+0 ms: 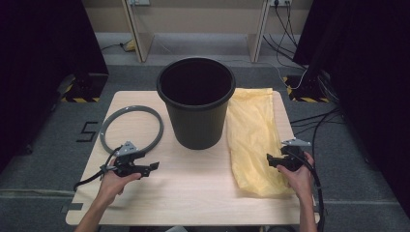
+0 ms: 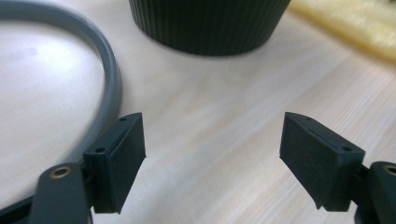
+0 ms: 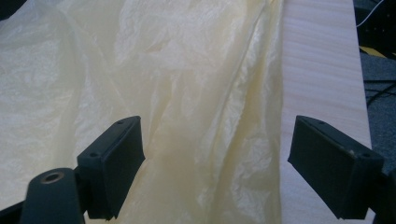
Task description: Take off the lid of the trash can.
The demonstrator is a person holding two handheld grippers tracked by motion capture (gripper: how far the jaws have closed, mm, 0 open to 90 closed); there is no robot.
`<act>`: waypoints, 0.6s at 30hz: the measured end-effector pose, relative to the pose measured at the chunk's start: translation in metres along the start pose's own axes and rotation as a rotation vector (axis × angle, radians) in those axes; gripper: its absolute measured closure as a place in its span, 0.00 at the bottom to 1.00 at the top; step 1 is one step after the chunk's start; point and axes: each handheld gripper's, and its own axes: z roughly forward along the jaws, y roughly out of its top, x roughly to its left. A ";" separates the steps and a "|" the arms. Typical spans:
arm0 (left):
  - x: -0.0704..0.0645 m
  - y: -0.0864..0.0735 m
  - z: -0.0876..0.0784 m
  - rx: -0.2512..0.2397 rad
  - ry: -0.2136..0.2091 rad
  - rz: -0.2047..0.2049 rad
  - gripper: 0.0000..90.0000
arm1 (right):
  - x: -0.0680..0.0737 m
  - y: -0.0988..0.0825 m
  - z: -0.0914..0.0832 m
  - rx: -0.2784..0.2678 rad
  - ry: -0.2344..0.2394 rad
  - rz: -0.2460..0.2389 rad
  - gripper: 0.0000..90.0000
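Both forearms reach in from the near edge, the left gripper [image 1: 153, 167] pointing right and the right gripper [image 1: 269, 159] pointing left, each with jaws parted and nothing between them.

Your yellow plastic bag [image 1: 253, 137] lies flat and wrinkled on the right part of the tabletop [image 1: 193, 188], beside the black bin [image 1: 196, 101]. Your grey ring [image 1: 131, 128] lies flat at the left.

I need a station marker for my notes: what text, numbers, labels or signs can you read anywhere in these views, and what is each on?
"5": a dark digit marked on the grey floor left of the table.
Black-and-yellow hazard stripes on the floor at the black stands, left and right: a sign, no words.
Bin, yellow bag, grey ring and both tools: no readable text.
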 end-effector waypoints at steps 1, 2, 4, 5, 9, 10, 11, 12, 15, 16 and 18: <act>0.000 -0.004 0.002 0.010 -0.001 0.003 0.24 | -0.001 0.001 0.000 -0.004 -0.002 0.005 0.20; 0.000 -0.008 0.005 0.020 0.000 0.007 0.24 | -0.002 0.002 0.000 -0.002 -0.005 0.002 0.20; 0.000 -0.016 0.010 0.027 0.008 0.008 0.24 | -0.005 0.005 0.000 -0.008 -0.008 0.002 0.20; 0.001 -0.018 0.012 0.031 0.001 0.000 0.24 | -0.007 0.006 0.000 -0.011 -0.002 0.005 0.20; 0.000 -0.027 0.017 0.079 0.027 0.046 0.22 | -0.007 0.008 0.002 -0.007 0.000 0.005 0.20; 0.000 -0.029 0.017 0.069 0.032 0.055 0.20 | -0.006 0.007 0.003 -0.002 0.001 0.006 0.20; -0.001 -0.030 0.017 0.058 0.036 0.062 0.20 | -0.006 0.007 0.004 -0.002 0.002 -0.006 0.20; -0.002 -0.031 0.017 0.062 0.044 0.071 0.20 | -0.005 0.007 0.005 0.005 0.002 0.001 0.20; -0.006 -0.033 0.018 0.063 0.076 0.088 0.19 | -0.004 0.006 0.008 0.011 0.002 -0.002 0.20; -0.006 -0.033 0.018 0.062 0.080 0.084 0.17 | -0.004 0.006 0.008 0.013 0.005 -0.007 0.20; -0.006 -0.033 0.018 0.063 0.079 0.084 0.17 | -0.005 0.007 0.008 0.013 0.010 -0.010 0.19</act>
